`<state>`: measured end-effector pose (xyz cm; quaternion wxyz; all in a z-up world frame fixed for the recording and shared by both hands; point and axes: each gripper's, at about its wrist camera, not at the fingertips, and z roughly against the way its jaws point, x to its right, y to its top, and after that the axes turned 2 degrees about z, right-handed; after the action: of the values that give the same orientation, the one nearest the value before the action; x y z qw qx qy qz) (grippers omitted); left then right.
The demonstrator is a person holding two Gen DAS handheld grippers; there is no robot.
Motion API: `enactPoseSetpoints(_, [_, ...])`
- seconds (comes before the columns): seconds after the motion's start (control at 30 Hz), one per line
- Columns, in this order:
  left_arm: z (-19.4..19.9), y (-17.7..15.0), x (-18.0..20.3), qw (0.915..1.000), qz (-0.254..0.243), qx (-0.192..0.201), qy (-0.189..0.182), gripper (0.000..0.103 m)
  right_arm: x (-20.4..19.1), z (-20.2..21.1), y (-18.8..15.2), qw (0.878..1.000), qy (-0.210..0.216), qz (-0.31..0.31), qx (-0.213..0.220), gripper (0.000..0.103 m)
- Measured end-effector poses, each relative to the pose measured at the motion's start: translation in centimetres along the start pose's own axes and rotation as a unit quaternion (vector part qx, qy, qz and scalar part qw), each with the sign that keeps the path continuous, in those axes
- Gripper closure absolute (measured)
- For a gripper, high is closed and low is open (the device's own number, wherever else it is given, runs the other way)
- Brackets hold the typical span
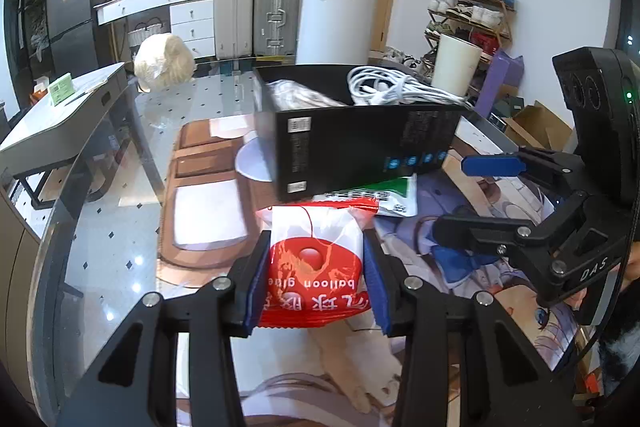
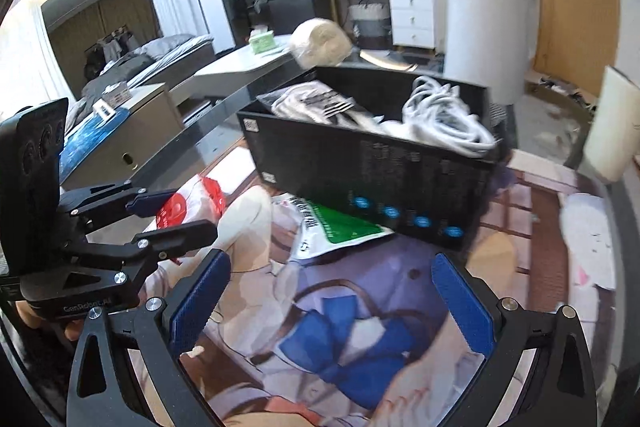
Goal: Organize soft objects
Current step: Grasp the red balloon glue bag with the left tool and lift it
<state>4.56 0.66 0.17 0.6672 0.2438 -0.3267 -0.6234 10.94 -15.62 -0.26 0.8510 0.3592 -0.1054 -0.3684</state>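
Note:
My left gripper [image 1: 316, 279] is shut on a red and white balloon glue packet [image 1: 316, 259], held in front of the black box [image 1: 360, 143]. The same gripper [image 2: 176, 215] and packet [image 2: 188, 205] show at the left of the right wrist view. The black box [image 2: 372, 179] holds a coiled white cable [image 2: 444, 119] and a pale folded cloth [image 2: 316, 103]. A green and white packet [image 2: 332, 227] lies partly under the box's front edge. My right gripper [image 2: 332, 303] is open and empty above the printed mat [image 2: 360, 307], just before the box.
A wrapped cream bundle [image 1: 164, 61] lies on the glass table [image 1: 120, 227] behind the box. A white cup [image 1: 456, 67] stands at the box's right. A white bin [image 1: 338, 15], suitcases and a shoe rack stand beyond the table.

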Motion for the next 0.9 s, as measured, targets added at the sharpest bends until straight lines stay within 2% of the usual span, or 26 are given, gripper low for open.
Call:
enactPoseSetpoints(0.23, [-0.6,0.0,-1.5,0.9999,0.013,-0.004,0.002,0.062,-0.2,-2.8,0.8,0.999,-0.001,0.014,-0.043,0.001])
enactPoseSetpoints(0.37, [-0.9,0.1,-2.1,0.9996,0.023,-0.010,-0.009,0.062,0.1,-4.4,0.8,0.998,0.008,0.004,-0.063,0.001])
enactPoseSetpoints(0.57, [-1.4,0.2,-2.3,0.9993,0.025,-0.020,-0.020,0.062,0.0,-5.4,1.3,0.998,0.003,0.007,-0.058,0.001])
enactPoseSetpoints(0.9, [-1.6,0.1,-2.3,0.9989,0.028,-0.026,-0.028,0.062,-1.6,-6.0,2.0,0.998,0.029,0.033,-0.052,0.018])
